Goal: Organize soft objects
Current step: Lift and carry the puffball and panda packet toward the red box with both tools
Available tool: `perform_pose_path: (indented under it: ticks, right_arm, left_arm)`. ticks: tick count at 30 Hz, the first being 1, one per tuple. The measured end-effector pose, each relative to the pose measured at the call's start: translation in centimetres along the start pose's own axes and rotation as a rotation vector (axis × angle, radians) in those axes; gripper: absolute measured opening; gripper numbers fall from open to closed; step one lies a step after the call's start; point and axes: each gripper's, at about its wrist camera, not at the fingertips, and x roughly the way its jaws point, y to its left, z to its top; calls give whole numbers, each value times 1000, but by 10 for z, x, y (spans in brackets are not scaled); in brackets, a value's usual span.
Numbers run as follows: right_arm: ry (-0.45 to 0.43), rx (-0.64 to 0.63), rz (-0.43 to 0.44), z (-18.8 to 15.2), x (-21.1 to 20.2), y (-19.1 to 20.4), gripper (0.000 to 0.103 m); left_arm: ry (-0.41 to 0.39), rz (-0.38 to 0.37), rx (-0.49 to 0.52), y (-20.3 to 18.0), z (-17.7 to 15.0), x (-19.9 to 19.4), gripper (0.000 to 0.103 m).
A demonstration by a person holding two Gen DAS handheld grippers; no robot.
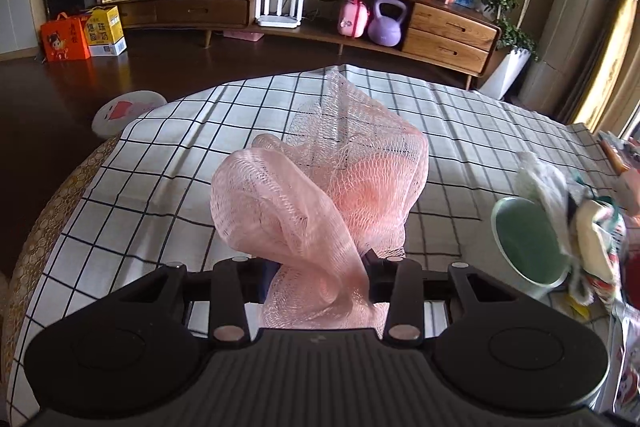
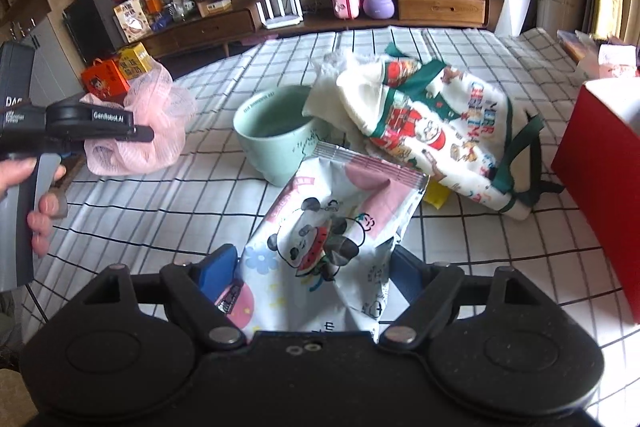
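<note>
1. Pink mesh sponge (image 1: 320,187): it sits bunched between the jaws of the left gripper (image 1: 320,279), which pinch its gathered lower end, and it is lifted above the checked tablecloth (image 1: 160,167).
2. The tissue pack (image 2: 332,227), printed with pandas, is clamped across its near end by the right gripper (image 2: 316,267), jaws wide around it; its far end juts out over the cloth toward the green cup (image 2: 276,135).
3. The mesh looks very light and springy, likely to puff out and snag, so a hold on the gathered neck seems safest.
4. The pack looks soft and slick in its plastic wrap; a grip across its width, as now, should hold, though it may sag or slide.
5. The Christmas cloth (image 2: 432,131) lies crumpled beside the cup, limp and easy to pinch at a fold.
6. Hidden: the fingertips of the left gripper under the mesh, what lies under the cloth, and most of the red box (image 2: 600,179), cut by the frame edge. No clear storage place shows.
</note>
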Motion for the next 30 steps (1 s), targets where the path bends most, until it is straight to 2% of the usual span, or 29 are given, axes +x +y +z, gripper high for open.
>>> perform_pose_path:
  ticks: [10,20,30]
  right_arm:
    - [-75,-22,21,5,-51,-4,81]
    - [-123,-40,32,9,-89,-19,81]
    - [-178,-10,4,11,-119,-58,81]
  left_arm:
    - [-9,-85,54,-29,-12,-56,39]
    - [-9,-189,137,-78,-21,-99,39]
    - [-7,-284,225,-137,-29,-121,39]
